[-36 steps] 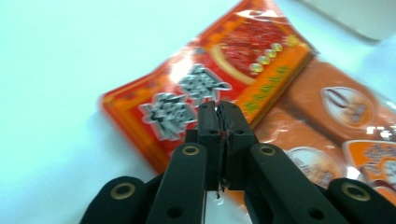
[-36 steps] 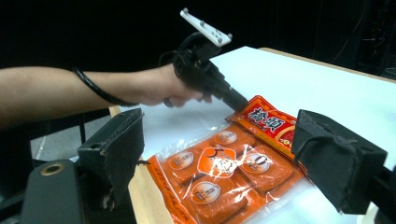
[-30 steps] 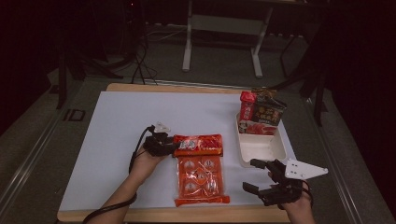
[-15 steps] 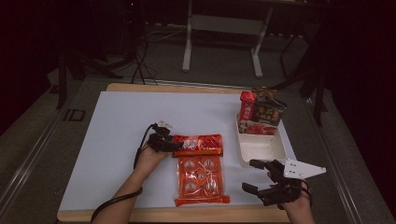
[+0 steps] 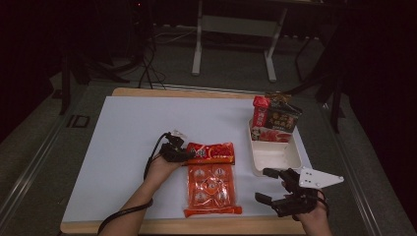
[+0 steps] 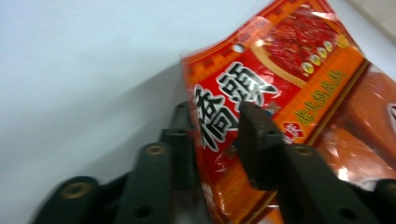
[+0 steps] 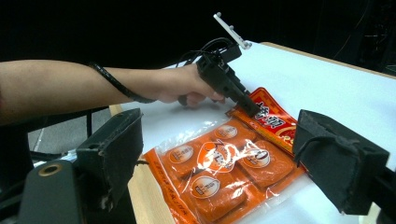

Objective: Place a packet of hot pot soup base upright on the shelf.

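Since the earlier frames, the left gripper [image 5: 186,153] has edged onto the header of the flat orange-red plastic snack pack [image 5: 211,184], its jaws just closing. Both pads now pinch that printed header edge [image 6: 224,135], lifting it slightly, probably because the thin flap gives the only purchase. The pack's body lies on the white table [image 5: 123,132], near the front edge. The right gripper [image 5: 269,187] waits beside it, jaws wide apart, holding nothing.
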A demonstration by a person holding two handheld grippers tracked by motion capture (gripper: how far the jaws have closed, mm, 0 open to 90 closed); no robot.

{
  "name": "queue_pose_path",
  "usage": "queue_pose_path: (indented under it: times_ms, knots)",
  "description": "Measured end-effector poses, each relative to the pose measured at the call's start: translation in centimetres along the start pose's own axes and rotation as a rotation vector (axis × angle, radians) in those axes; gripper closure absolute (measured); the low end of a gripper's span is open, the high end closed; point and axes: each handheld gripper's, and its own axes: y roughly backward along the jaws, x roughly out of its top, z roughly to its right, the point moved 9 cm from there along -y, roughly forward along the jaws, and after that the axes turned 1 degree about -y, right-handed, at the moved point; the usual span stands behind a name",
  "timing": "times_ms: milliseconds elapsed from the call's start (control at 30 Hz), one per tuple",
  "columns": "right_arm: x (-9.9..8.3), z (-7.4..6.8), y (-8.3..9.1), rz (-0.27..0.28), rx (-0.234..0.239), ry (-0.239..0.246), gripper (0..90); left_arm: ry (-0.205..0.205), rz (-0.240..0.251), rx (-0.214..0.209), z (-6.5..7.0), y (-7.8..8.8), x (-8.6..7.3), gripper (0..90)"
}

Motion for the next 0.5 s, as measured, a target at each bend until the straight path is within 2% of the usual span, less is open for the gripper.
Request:
queue_pose_path:
  times_ms: [133, 233, 300, 433, 500]
  knots:
    - [0.0, 0.0, -0.1, -0.004, 0.0, 0.005, 16.0, 0.023, -0.025, 0.048, 0.0, -0.1, 0.2, 80.9]
    - [0.0, -0.1, 0.0, -0.003, 0.001, 0.005, 16.1, -0.02, -0.022, 0.082, 0.5, 0.0, 0.3, 89.1]
    - [0.0, 0.0, 0.0, 0.0, 0.0, 0.003, 16.1, -0.023, -0.009, 0.088, 0.6, 0.2, 0.4, 89.9]
    - [0.0, 0.0, 0.0, 0.002, -0.006, 0.006, 16.2, -0.079, 0.017, 0.106, 0.9, 0.7, 0.5, 90.0]
    - [0.2, 0.2, 0.1, 0.01, -0.01, 0.014, 17.3, -0.09, 0.04, 0.11, 1.1, 1.0, 0.7, 90.0]
